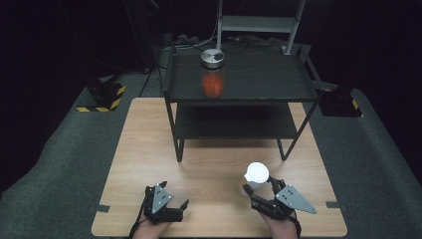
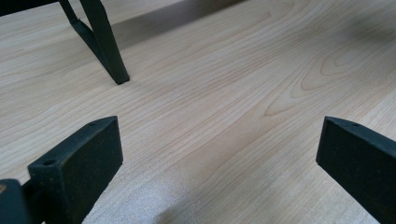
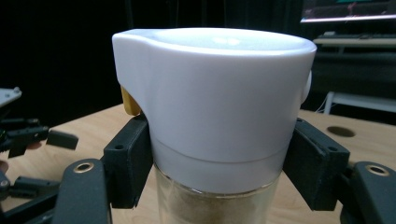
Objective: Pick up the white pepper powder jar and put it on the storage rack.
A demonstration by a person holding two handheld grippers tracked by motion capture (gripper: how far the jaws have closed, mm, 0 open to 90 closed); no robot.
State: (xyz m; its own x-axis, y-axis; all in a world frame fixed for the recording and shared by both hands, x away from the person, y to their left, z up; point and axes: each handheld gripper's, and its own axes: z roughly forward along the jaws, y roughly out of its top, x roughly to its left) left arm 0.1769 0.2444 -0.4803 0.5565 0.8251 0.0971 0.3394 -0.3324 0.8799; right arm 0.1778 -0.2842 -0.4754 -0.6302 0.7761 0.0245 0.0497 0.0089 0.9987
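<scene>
Right gripper point(image 1: 263, 185): your 2 jaws are clamped on the white-capped jar point(image 1: 256, 176), pads pinching it just under the cap, 1 on each side.
Jar: near right part of the wooden table point(image 1: 209, 154), white cap with a pour spout, clear glass below with something tan and powdery inside.
Left gripper point(image 1: 175, 197): jaws spread wide with nothing between them, low over the bare wood at the near left.
Black shelf rack point(image 1: 239, 79): far side of the table, well apart from both your grippers.
Red-filled jar point(image 1: 213, 73): sits on the rack's top shelf, metal lid on.
</scene>
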